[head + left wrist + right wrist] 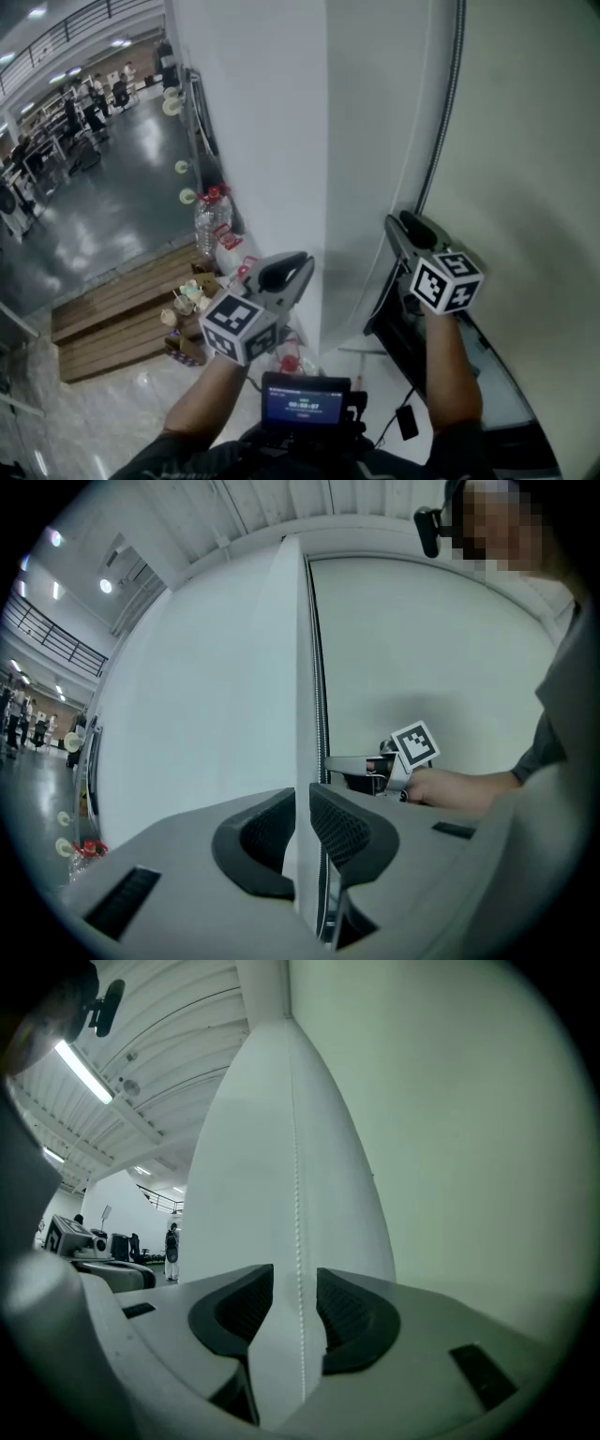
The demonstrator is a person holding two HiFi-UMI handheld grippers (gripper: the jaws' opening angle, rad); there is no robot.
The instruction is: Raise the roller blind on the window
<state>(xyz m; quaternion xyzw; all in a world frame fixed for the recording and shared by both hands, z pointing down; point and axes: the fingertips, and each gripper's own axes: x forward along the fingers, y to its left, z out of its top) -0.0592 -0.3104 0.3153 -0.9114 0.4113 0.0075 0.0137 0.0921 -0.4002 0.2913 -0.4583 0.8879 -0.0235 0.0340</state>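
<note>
**Pose.** Both bare forearms reach forward and both grippers are held about level. The left gripper (298, 266) points at the outer corner of the white pillar (253, 112). The right gripper (405, 225) sits to its right, at the seam between the pillar and the roller blind (525, 141).

**Right jaws.** They stand wide apart. The bead chain (298, 1241) hangs vertically through the middle of the gap and touches neither pad.

**Left jaws.** A narrow slot separates them and they do not touch each other. Only the pillar's edge shows through the slot, and nothing is clamped.

**Edges and room.**
- The blind hangs flat and fills the right side of the head view, covering the window as far as can be seen.
- A dark frame strip (446, 112) runs down the blind's left edge, just beside the pillar.
- The right gripper is close to both the strip and the blind.
- Left of the pillar lies open glossy floor (112, 206).
- A wooden platform (112, 319) and a water bottle (210, 221) stand near the pillar's foot.

**Materials.**
- The blind is matte, pale off-white and smooth, with no folds.
- The chain is made of small white beads, evenly spaced.
- The pillar is smooth and white with a sharp vertical corner.
- The jaw pads are dark with ribbed inner faces, set in grey bodies.
</note>
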